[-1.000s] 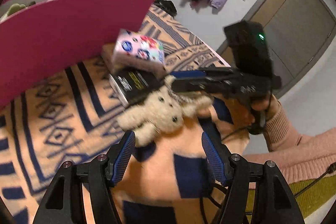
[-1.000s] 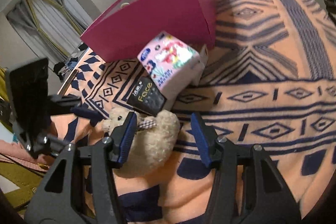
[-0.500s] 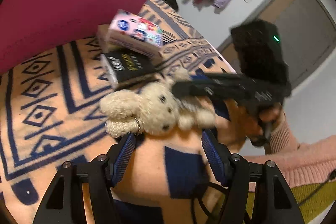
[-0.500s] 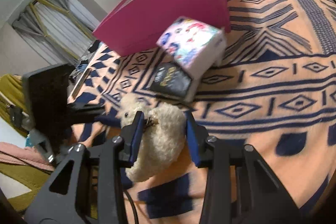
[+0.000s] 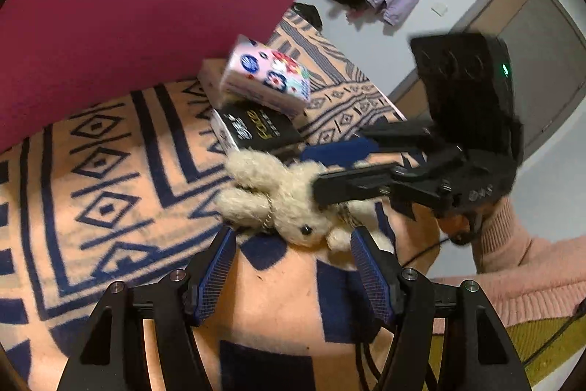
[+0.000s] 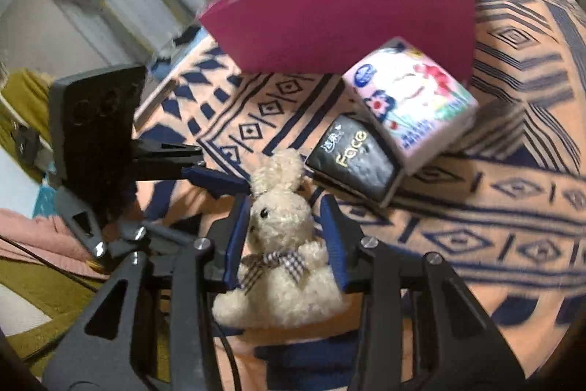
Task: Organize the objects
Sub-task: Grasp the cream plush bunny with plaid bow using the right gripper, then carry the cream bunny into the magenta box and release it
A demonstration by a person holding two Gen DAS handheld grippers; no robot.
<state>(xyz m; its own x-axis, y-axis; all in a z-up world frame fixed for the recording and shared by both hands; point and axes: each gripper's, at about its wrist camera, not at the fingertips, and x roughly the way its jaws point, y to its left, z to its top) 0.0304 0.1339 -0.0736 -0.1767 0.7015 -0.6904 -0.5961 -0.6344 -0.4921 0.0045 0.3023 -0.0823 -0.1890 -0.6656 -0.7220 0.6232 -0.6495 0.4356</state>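
Clamping the plush rabbit between its fingers, the right gripper holds it above the patterned bed blanket. The left gripper is half open, empty, the rabbit just ahead. Beyond lie a black tissue pack, a floral pack and a pink box.

Cream plush rabbit with checked bow sits upright at lower centre, clamped between blue pads. Black "Face" tissue pack lies flat at centre right, floral tissue pack tilted atop it. Magenta box stands open at upper centre.
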